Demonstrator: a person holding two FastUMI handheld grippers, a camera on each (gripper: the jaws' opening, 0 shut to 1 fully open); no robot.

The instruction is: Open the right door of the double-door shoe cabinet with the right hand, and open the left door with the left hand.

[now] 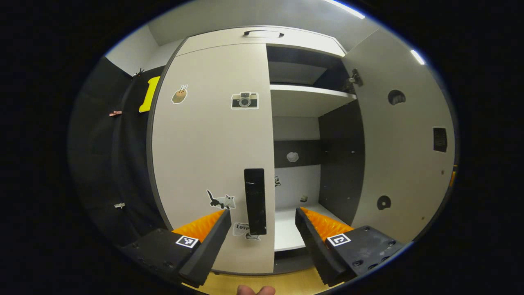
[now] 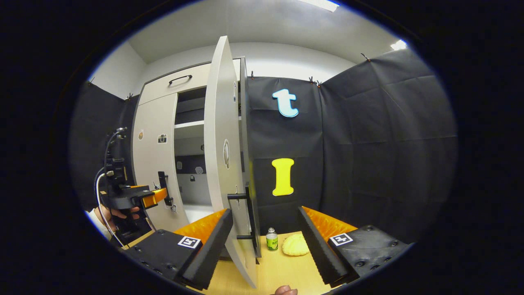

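Cabinet (image 1: 229,39) stands on a pale wood floor (image 2: 278,266) against the booth wall. Right door (image 1: 403,135) is swung wide open; in the right gripper view its edge (image 2: 221,135) faces the camera, handle (image 2: 249,217) on the far face. Left door (image 1: 213,143) is shut flush with the cabinet front, carrying a few stickers; its dark vertical handle (image 1: 255,200) sits near the inner edge, low down. Interior exposed on the right half: upper shelf (image 1: 307,92), dark back panel, white bottom shelf (image 1: 286,229). Left tongs (image 1: 259,241) are spread apart, straddling the left door's handle in view but not touching it, nothing between the fingers; in the right gripper view they (image 2: 157,196) show just in front of that handle, held by a hand (image 2: 118,213). Right tongs (image 2: 264,246) are also apart, empty, with the open door's edge between the fingers in view, not clamped. On the floor beside the cabinet's right side: a yellow lumpy object (image 2: 295,245) and, just left of it, a small bottle (image 2: 272,239), upright.
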